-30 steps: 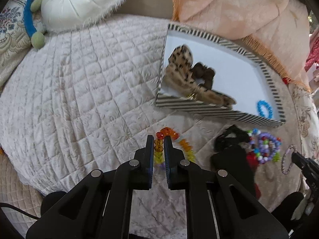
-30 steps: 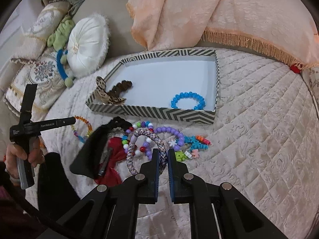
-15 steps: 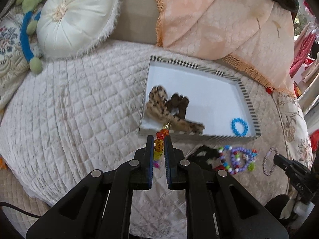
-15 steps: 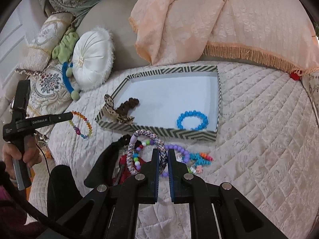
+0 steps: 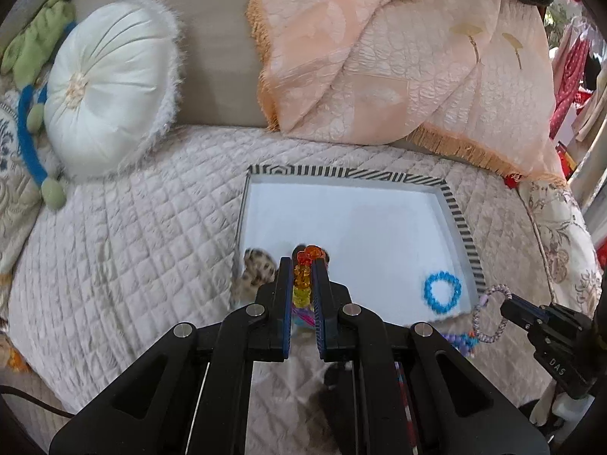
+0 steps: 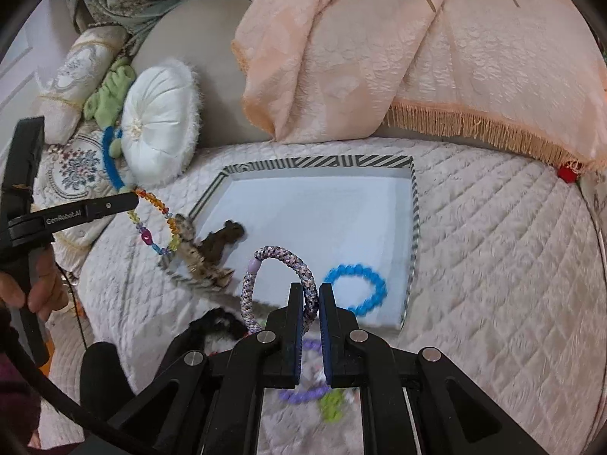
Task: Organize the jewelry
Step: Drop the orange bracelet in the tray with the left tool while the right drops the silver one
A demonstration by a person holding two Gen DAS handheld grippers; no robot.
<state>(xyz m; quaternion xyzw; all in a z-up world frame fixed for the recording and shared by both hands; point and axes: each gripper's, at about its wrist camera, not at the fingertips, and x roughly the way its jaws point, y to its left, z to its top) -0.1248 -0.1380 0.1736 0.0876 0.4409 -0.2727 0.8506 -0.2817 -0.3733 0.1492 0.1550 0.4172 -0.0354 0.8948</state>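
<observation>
My left gripper (image 5: pixel 302 265) is shut on a rainbow bead bracelet (image 5: pixel 303 276), held in the air over the near left corner of the striped tray (image 5: pixel 461 220); the bracelet hangs from it in the right wrist view (image 6: pixel 155 223). My right gripper (image 6: pixel 312 290) is shut on a braided lilac hair tie (image 6: pixel 265 265), raised above the tray's (image 6: pixel 415 208) front edge; the tie also shows in the left wrist view (image 5: pixel 489 314). In the tray lie a blue bead bracelet (image 6: pixel 356 288) and a leopard hair clip (image 6: pixel 197 254) with a brown scrunchie (image 6: pixel 224 237).
Purple and green beaded pieces (image 6: pixel 311 394) and a black fabric item (image 6: pixel 220 326) lie on the quilted cover in front of the tray. A white round cushion (image 5: pixel 110 98) and a peach fringed blanket (image 5: pixel 398 57) stand behind the tray.
Both grippers have lifted their pieces off the quilt and moved forward toward the tray. The left now sits over the tray's near left corner, the right over its front edge.
</observation>
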